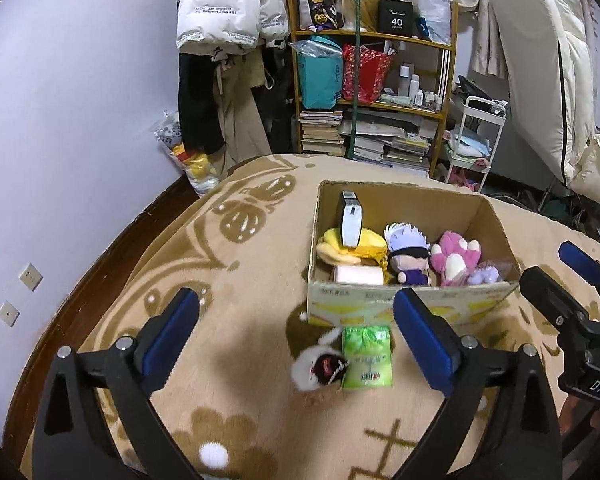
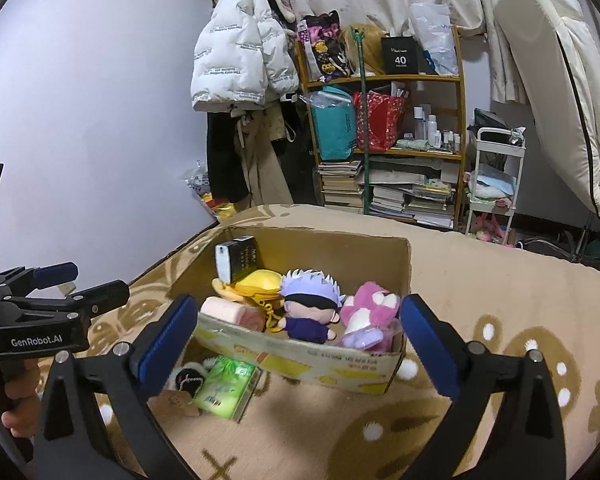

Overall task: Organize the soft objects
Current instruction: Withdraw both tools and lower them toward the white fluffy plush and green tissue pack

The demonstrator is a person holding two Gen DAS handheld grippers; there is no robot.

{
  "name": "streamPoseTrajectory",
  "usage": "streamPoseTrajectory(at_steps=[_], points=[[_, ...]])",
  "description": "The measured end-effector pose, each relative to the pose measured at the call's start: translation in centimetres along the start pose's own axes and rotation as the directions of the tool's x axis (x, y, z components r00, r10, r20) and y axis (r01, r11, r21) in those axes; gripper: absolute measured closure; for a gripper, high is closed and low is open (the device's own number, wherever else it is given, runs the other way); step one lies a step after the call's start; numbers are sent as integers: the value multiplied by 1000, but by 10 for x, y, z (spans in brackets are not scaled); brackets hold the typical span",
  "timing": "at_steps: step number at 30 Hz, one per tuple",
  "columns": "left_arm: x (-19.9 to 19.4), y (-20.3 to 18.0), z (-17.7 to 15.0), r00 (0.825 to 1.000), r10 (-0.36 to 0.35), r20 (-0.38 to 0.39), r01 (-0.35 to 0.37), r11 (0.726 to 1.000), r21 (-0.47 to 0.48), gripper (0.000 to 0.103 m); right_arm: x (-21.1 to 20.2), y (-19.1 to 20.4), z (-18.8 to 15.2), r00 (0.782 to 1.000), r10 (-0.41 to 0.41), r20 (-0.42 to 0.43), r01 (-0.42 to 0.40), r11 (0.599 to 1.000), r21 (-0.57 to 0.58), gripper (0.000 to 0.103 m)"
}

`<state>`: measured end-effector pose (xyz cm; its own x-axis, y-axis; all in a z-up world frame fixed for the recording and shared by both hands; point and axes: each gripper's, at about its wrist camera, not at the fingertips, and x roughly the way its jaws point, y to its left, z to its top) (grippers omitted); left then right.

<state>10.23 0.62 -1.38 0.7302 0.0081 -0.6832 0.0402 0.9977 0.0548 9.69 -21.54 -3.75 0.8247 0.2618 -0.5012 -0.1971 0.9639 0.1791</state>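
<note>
Jaws: left gripper [image 1: 296, 324] and right gripper [image 2: 300, 334] both spread wide, nothing between the pads. Green tissue pack [image 1: 367, 357] and white furry toy [image 1: 318, 366] lie on the blanket, touching the cardboard box [image 1: 412, 304]. Risk: box is crowded, so a careless drop may spill over. Toy's shape is hard to read.
</note>
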Motion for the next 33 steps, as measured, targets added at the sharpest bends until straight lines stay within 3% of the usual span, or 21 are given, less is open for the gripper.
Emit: streamPoseTrajectory(at_steps=[10,19,25,33], points=[[-8,15,-13,999,-10,-50,8,999,-54,4,-15,15,-12,1000,1,-20,-2,999,-45,0],[29,23,-15,982,-36,-186,23,997,-72,4,9,23,-29,995,9,-102,-16,997,-70,0],[63,29,-17,956,-52,-290,23,994,-104,4,38,29,-41,984,7,-178,-24,995,-95,0],[109,33,-18,904,-92,-418,46,992,-120,4,67,39,-55,970,4,-243,-37,991,-130,0]])
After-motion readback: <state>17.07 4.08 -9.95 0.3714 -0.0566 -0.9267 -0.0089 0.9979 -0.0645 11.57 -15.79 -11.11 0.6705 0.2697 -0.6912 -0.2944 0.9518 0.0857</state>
